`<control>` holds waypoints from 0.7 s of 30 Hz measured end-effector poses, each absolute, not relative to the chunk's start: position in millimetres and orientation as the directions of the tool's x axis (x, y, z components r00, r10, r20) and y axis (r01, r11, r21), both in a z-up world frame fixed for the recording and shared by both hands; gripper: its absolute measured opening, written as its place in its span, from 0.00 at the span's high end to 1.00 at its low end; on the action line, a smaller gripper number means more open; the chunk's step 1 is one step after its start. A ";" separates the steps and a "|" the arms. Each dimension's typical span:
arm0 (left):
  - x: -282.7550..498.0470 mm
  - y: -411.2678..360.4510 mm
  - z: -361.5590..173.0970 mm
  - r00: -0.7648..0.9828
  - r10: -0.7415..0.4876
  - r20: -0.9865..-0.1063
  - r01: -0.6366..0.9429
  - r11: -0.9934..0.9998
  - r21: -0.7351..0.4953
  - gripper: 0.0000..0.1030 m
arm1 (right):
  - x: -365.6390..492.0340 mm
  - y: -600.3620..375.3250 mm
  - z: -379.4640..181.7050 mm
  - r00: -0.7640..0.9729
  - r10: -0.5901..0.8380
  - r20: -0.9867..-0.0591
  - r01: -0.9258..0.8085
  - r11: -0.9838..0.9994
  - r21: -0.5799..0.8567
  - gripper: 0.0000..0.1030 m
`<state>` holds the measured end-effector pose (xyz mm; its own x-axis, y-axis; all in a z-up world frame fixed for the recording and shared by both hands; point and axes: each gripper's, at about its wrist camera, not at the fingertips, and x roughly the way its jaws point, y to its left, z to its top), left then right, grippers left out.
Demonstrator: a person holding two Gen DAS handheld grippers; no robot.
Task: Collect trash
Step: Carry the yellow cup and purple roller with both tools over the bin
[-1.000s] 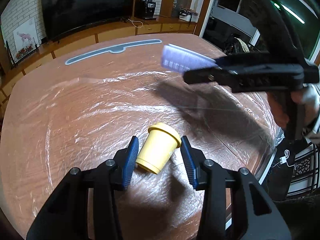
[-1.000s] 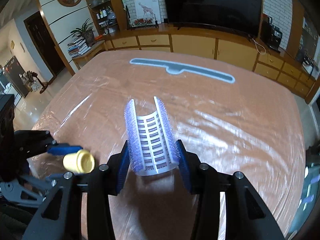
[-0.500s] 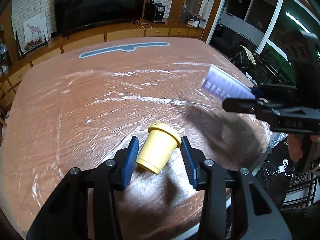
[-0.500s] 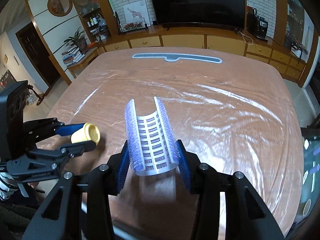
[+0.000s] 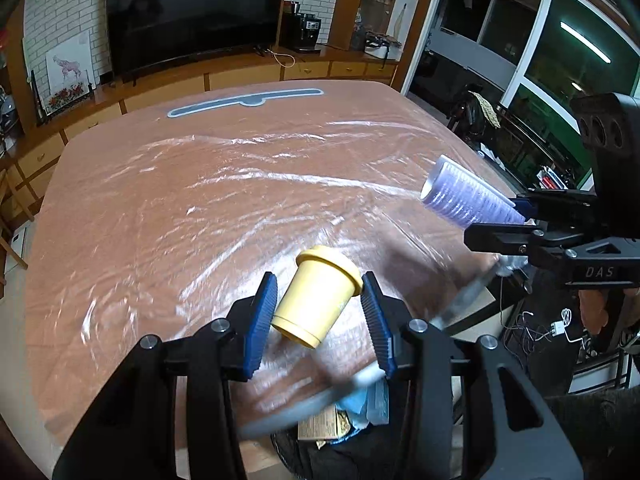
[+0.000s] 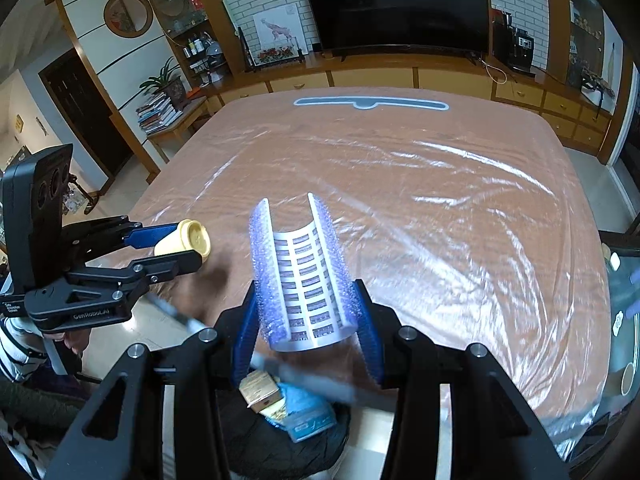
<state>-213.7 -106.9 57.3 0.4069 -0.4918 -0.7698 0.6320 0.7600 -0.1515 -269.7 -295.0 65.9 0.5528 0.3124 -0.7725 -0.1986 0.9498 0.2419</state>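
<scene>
My left gripper [image 5: 318,316] is shut on a small yellow cup [image 5: 316,294], held tilted above the near edge of the table; the same yellow cup [image 6: 186,238] shows at the left of the right wrist view. My right gripper [image 6: 306,322] is shut on a purple and white hair roller [image 6: 302,272], a curved half-cylinder with bristled edges. That purple roller [image 5: 468,198] appears at the right in the left wrist view, clamped by the right gripper [image 5: 520,220]. Below both grippers sits a black trash bin [image 6: 280,440] holding a blue packet and cardboard scraps.
The table [image 5: 180,200] is covered in clear plastic film, with a long grey strip [image 5: 244,101] at its far end. Cabinets and a large TV [image 5: 192,12] line the far wall. A person's hand [image 5: 592,308] grips the right handle. Cables lie on the floor at right.
Both grippers have drawn back toward the near table edge with their loads. The trash bin has come into view below them. The right gripper has shifted further right in the left wrist view.
</scene>
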 end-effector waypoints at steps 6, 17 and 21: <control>-236.2 -97.1 60.6 0.392 -0.504 -0.770 0.656 0.740 -0.150 0.56 | -295.5 -286.5 67.7 0.539 0.325 -0.777 -0.210 0.945 0.250 0.57; -276.2 -90.8 51.8 0.335 -0.516 -0.788 0.711 0.687 -0.147 0.56 | -338.1 -271.4 53.2 0.475 0.342 -0.811 -0.219 0.938 0.267 0.57; -288.7 -89.0 43.5 0.315 -0.511 -0.800 0.719 0.678 -0.150 0.56 | -352.8 -267.5 44.8 0.450 0.357 -0.819 -0.217 0.933 0.287 0.57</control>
<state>-288.7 -89.0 43.5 0.3150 -0.5111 -0.7997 0.7192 0.6783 -0.1502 -352.8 -267.5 44.8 0.4496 0.3568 -0.8189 -0.2167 0.9329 0.2875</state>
